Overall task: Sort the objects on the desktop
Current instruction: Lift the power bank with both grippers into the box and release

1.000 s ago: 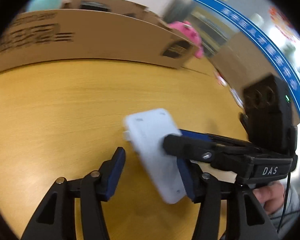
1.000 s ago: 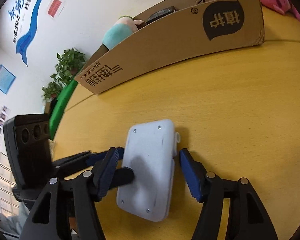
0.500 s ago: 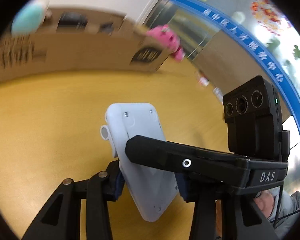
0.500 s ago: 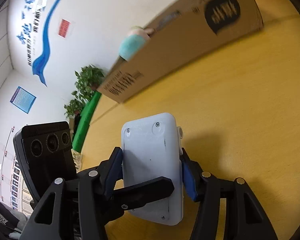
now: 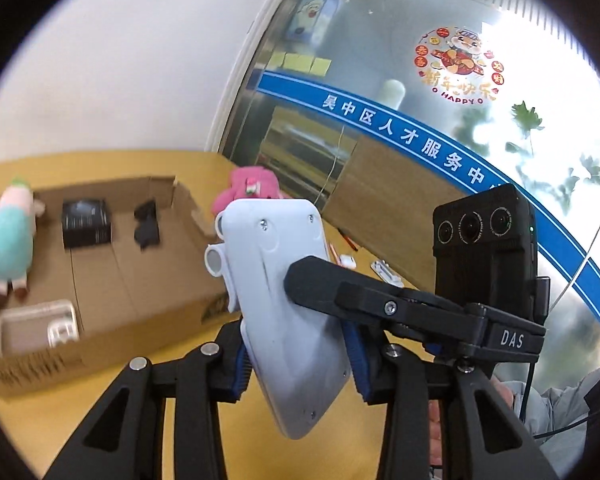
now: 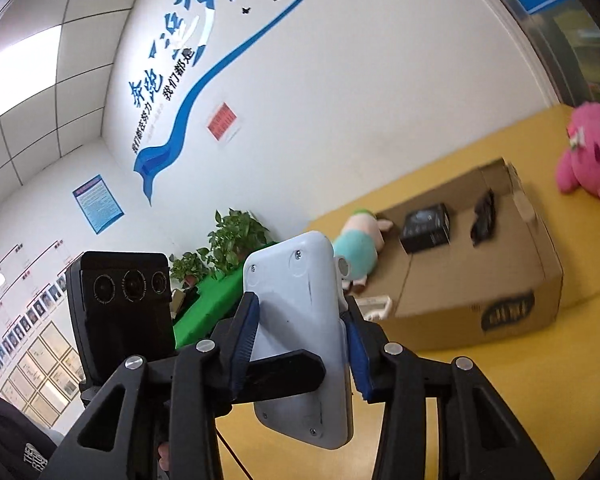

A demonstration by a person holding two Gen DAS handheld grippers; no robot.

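Observation:
A white flat plastic device [image 5: 284, 300] with screws and a small side tube is held up in the air above the yellow table. My left gripper [image 5: 298, 364] is shut on its lower part, and my right gripper [image 6: 302, 344] is shut on it too from the other side; the device also shows in the right wrist view [image 6: 300, 320]. An open cardboard box [image 5: 112, 280] stands on the table beyond and below; it also shows in the right wrist view [image 6: 480, 280].
The box holds a teal-and-pink plush [image 5: 10, 240], a black box [image 5: 86, 222], a black item [image 5: 146, 226] and a white tray [image 5: 36, 326]. A pink plush [image 6: 588, 152] lies on the table past the box. Small white items [image 5: 384, 270] lie to the right.
Both grippers closed on the white device and lifted it off the table. It now stands high, tilted upright, with the open box seen from above.

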